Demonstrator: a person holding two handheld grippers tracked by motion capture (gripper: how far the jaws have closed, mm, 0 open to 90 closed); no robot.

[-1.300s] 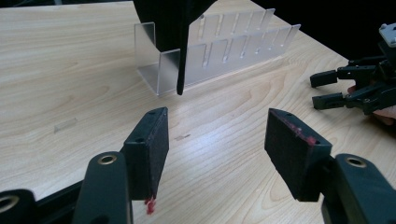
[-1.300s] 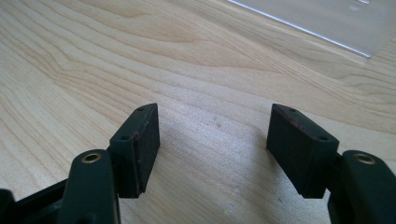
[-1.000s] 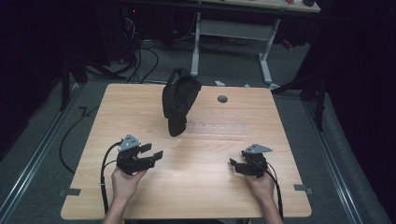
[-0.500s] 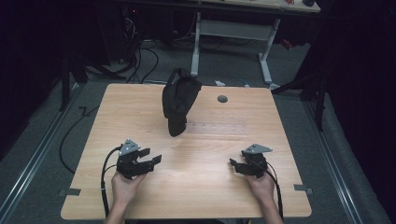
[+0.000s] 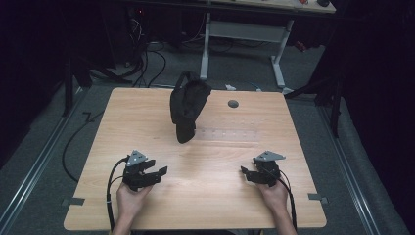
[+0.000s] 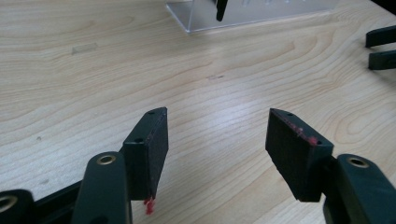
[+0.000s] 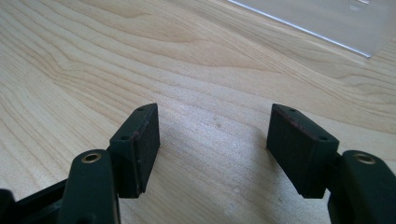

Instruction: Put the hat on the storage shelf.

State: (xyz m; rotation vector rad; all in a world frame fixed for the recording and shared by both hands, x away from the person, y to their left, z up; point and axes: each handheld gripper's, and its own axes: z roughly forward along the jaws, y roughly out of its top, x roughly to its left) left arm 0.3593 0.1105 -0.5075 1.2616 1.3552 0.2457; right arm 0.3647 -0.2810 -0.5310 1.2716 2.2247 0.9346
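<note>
A black fabric bag hangs on a clear acrylic stand whose flat base lies at the table's middle back. My left gripper rests at the near left, jaws pointing right, open and empty. My right gripper rests at the near right, jaws pointing left, also open and empty. In the left gripper view the left gripper hovers over bare wood, with the stand's base ahead and the other gripper's jaw tips at the right edge. In the right gripper view the right gripper faces the clear base.
The wooden table has a round cable hole near its back edge. Cables trail from both grippers toward the near edge. A metal desk frame and floor cables stand beyond the table.
My left gripper has slid a little toward the near edge of the table. The right gripper and the bag have stayed still.
</note>
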